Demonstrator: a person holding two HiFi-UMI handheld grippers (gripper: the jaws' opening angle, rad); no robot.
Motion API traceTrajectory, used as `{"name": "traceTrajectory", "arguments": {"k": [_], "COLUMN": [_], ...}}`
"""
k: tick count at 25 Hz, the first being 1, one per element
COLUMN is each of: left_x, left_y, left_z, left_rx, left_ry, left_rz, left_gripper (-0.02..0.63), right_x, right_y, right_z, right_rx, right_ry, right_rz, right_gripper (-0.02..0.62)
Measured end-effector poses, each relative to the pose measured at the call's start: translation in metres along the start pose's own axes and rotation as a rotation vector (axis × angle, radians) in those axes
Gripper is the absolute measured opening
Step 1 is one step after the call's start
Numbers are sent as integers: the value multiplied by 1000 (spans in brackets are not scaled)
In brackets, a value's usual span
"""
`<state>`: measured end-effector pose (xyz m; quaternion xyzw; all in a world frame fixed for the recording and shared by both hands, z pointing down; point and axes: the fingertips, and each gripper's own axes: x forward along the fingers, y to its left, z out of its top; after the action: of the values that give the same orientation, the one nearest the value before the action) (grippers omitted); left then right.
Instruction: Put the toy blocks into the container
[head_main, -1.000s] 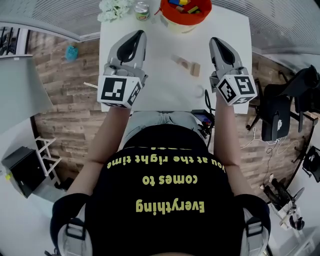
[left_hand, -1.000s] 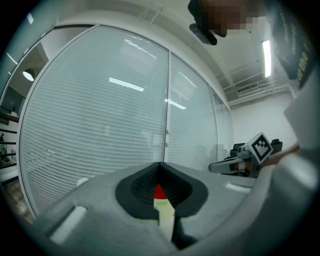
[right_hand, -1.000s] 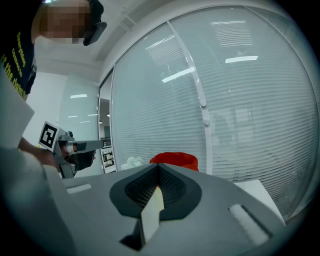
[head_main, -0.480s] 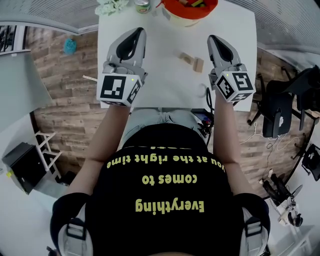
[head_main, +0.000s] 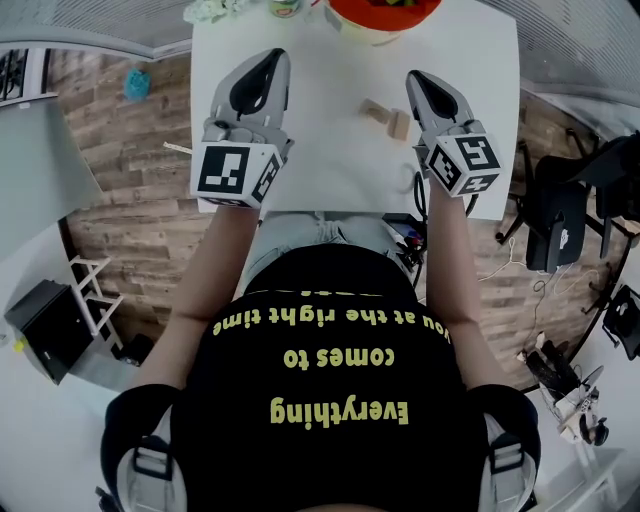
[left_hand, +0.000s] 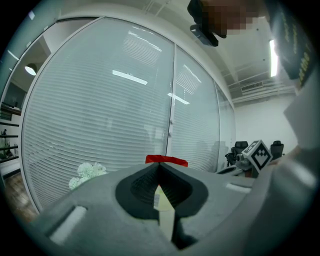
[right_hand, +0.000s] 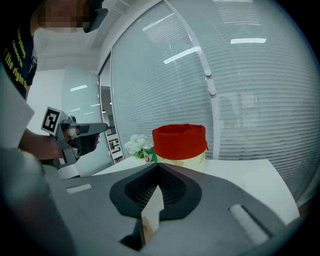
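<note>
Now: squared pale wooden blocks (head_main: 386, 119) beside right gripper (head_main: 412, 79); it and left gripper (head_main: 272, 61) pressed together, empty; red-rimmed container (right_hand: 179, 142) far.

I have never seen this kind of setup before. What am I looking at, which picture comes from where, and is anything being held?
No robot here: a person holds a two-jaw hand-held gripper in each hand, each with a marker cube. The top-down picture comes from a camera on the person's head; it shows the left hand-held gripper and right hand-held gripper over a white table. The other two pictures come from cameras riding on each tool, looking along its jaws. In both, the jaws are shut with nothing between them. On the table lie some wooden blocks, near the right one, and at the far edge a red-topped container beside a small can and white flowers.
</note>
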<state>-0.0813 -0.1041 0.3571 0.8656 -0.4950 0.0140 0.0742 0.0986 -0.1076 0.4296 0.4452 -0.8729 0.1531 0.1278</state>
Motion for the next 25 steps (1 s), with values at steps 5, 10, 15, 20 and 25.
{"name": "traceTrajectory", "arguments": {"k": [5,10,15,20,25], "left_x": [2,6,9,11,15], "left_y": [-4,-5,-8,-9,-5], "left_z": [-5,-10,-14,-18,-20], "left_rx": [-9,-16,-12,-12,-16], "left_ry": [4,10,23,33,36], "left_rz": [-1,7,6,4,8], "left_gripper": [-2,-3,-3,-3,-3], "right_x": [3,6,8,16,25], "right_y": [1,1,3,6,12], "right_z": [-14,-28,-40,-60,-84], "right_rx": [4,15,21,28,32], "right_ry": [34,64,101,166,249], "right_rz": [25,48,81,128,181], "right_gripper": [8,8,26,53,94]}}
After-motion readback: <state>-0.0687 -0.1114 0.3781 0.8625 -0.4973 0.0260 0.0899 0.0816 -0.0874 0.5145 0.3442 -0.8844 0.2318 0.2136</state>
